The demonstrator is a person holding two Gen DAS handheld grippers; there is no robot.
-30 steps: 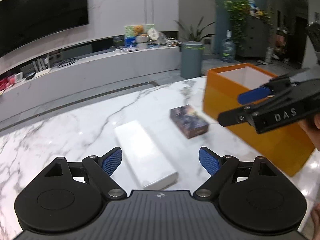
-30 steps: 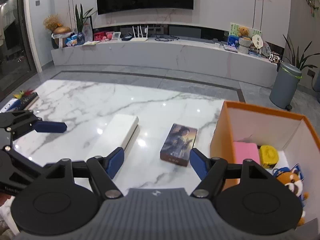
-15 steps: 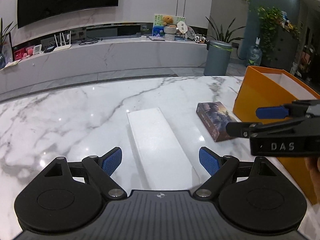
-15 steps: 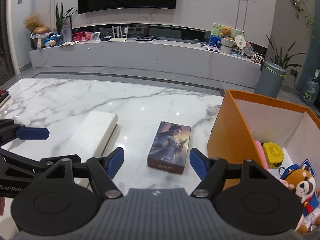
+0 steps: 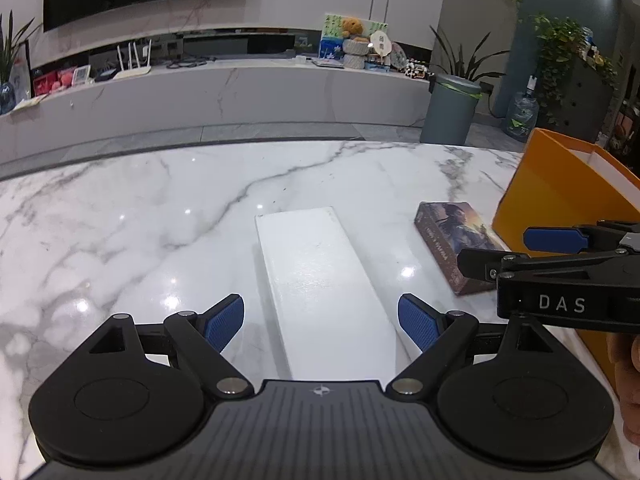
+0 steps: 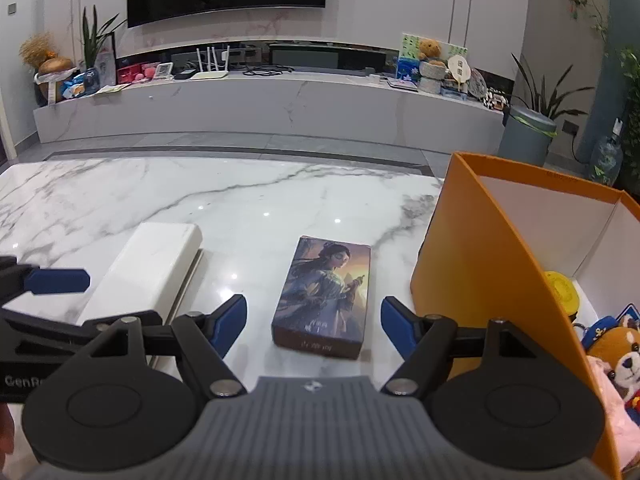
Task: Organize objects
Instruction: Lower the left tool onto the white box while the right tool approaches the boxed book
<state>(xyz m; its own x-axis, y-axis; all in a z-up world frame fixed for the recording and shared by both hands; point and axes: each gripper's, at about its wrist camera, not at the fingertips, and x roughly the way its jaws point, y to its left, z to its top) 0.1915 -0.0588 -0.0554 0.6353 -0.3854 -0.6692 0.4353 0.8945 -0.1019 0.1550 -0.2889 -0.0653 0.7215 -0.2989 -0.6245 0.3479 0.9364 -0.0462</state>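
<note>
Meanwhile, the left gripper is being held spread wide over a white box on the marble table, while the right gripper, equally spread, is being aimed at a picture box lying beside the orange bin.

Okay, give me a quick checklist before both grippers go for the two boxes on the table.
1. Left gripper open and lined up with the white box: ok.
2. Right gripper open and lined up with the illustrated box: ok.
3. Neither gripper holding anything: ok.
4. Both boxes lying flat on the marble table, apart from each other: ok.
5. Room left in the orange box, which already holds a plush toy and a yellow item: cannot tell.
6. Jaw opening wide enough for each box: ok.
</note>
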